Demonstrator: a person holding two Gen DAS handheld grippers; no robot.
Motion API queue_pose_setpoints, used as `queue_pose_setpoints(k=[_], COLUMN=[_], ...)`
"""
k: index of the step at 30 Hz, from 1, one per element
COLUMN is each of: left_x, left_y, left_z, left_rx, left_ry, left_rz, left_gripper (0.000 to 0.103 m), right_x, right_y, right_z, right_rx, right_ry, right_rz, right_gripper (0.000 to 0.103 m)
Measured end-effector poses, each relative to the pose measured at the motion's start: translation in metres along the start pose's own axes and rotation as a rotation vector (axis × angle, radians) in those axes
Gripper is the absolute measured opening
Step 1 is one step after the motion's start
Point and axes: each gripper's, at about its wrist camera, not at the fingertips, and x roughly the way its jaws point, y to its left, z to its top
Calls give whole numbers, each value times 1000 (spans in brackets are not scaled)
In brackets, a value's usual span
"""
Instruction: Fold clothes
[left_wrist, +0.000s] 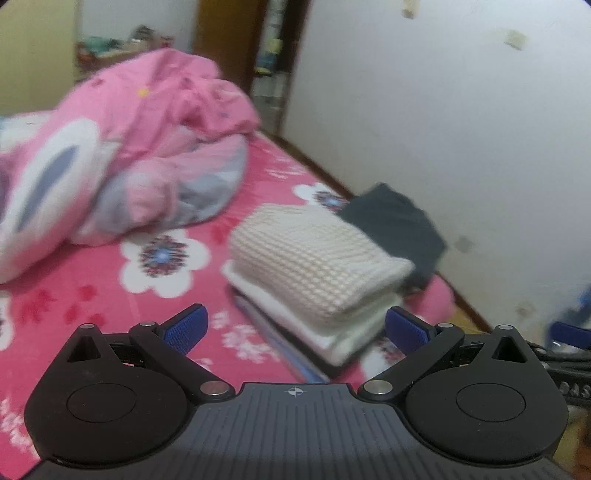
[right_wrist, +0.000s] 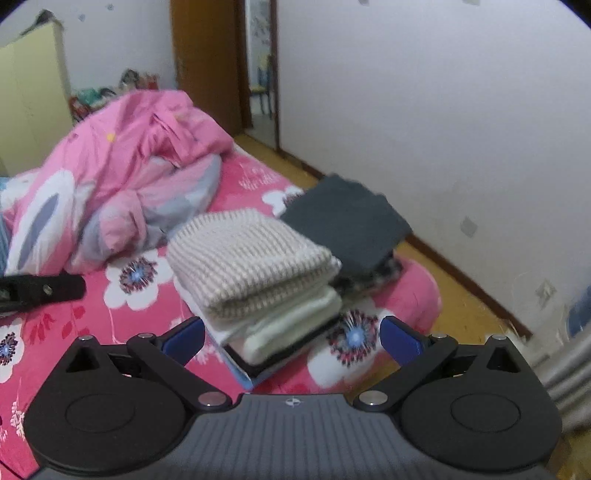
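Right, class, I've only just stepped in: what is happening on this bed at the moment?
Someone is folding clothes with two handheld grippers. Right now the left gripper and the right gripper are both open and hold nothing, above the floral bedsheet. A folded cream knit sweater tops a neat stack of folded items, with a folded dark grey garment on a second pile beside it, nearer the wall. A crumpled pink quilt lies behind.

Hardly any writing could be read. White script was printed on the pink bedsheet (right_wrist: 258, 177), too blurred to make out. At the right edge of the left wrist view, a dark strap (left_wrist: 570, 387) bore pale letters, cut off and unclear.
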Motion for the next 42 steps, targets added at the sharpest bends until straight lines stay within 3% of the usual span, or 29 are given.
queue_pose_setpoints(k=[10, 14, 18, 20, 27, 33, 42], left_x=[-19, -21, -19, -16, -15, -9, -14], left_y=[-25, -32, -42, -45, -50, -51, -48], left_z=[6, 8, 7, 5, -3, -9, -12], left_rx=[12, 7, 17, 21, 13, 28, 18], left_ry=[-1, 16, 41, 52, 72, 124, 98], left_rz=[126, 133, 127, 129, 139, 153, 171], left_gripper=[103, 103, 103, 103, 103, 103, 103], right_x=[-32, -36, -48, -46, -21, -15, -14], right_y=[-11, -18, -16, -12, 0, 4, 21], right_z=[3, 15, 25, 24, 8, 2, 0], right_rx=[-101, -91, -72, -65, -69, -51, -54], right_ry=[-53, -16, -118, -119, 51, 95, 112], right_rz=[124, 90, 52, 24, -123, -90, -65], right_gripper=[103, 103, 103, 103, 103, 103, 103])
